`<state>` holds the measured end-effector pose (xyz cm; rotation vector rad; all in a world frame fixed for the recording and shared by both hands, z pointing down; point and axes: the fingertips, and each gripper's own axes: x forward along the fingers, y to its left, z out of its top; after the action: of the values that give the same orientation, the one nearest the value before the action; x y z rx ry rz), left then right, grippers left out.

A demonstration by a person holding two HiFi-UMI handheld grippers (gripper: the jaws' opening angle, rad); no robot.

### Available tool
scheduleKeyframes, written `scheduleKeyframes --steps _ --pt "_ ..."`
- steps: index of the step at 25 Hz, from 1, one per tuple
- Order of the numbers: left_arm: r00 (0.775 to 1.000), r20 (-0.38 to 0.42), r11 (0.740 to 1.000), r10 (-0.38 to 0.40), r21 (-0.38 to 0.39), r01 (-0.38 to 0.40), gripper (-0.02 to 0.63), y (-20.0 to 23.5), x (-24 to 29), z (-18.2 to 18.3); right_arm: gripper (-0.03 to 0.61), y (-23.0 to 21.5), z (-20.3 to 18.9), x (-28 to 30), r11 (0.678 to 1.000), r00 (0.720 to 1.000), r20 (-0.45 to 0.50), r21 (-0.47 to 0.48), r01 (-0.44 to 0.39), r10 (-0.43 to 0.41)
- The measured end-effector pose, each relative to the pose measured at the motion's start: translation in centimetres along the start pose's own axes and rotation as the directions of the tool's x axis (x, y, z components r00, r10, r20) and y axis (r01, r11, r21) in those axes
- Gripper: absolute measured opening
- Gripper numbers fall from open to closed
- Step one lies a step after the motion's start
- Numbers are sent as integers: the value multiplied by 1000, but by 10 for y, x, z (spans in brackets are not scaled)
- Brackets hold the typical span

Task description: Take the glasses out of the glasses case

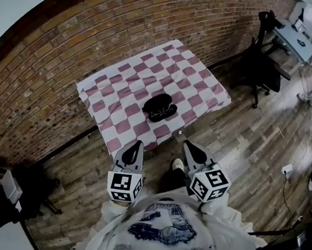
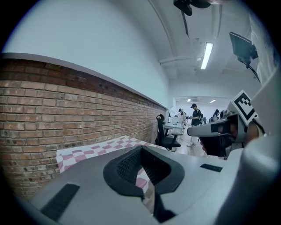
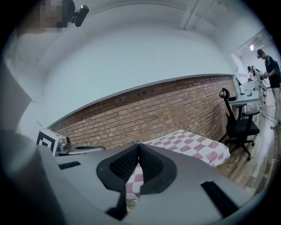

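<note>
On the checked tablecloth [image 1: 127, 88], near its middle: glasses case [image 1: 159, 106], dark and oval, lying flat, with nothing else on the cloth.
Glasses: we cannot make them out for certain. A pale glint at the case's near side may be the frames, so we take them to be inside it.
Case, handling: we judge it a light, stiff hinged shell that is likely to skid on the cloth if pushed from one side. One gripper should steady its rim or far half.
Glasses, handling: we expect them to be light, thin and fragile, with slick lenses. We would take hold at the bridge or at a temple arm close to its hinge, never on a lens, and pinch gently.
Left gripper [image 1: 135, 149]: jaws pressed together with nothing between them. It is short of the table's near edge and well apart from the case.
Right gripper [image 1: 191, 149]: jaws likewise pressed together and empty, just right of the left gripper and also short of the table.
Far side: brick wall [image 1: 70, 39] behind the table.
Far right: black office chair [image 1: 261, 69] and a desk [image 1: 298, 38], well apart from the table.
Near left: dark stand [image 1: 1, 202] on the wooden floor [image 1: 255, 138].
Obstructions: we see none between the grippers and the case. Both pairs of jaws must spread before any hold.
</note>
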<state>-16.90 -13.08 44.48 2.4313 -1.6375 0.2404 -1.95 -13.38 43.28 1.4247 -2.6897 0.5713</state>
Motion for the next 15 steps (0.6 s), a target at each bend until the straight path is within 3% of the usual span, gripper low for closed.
scheduleKeyframes --steps 15 --pt "997 -46 998 58 26 -57 8 22 111 26 14 -85 54 83 999 999 12 2 -48 48"
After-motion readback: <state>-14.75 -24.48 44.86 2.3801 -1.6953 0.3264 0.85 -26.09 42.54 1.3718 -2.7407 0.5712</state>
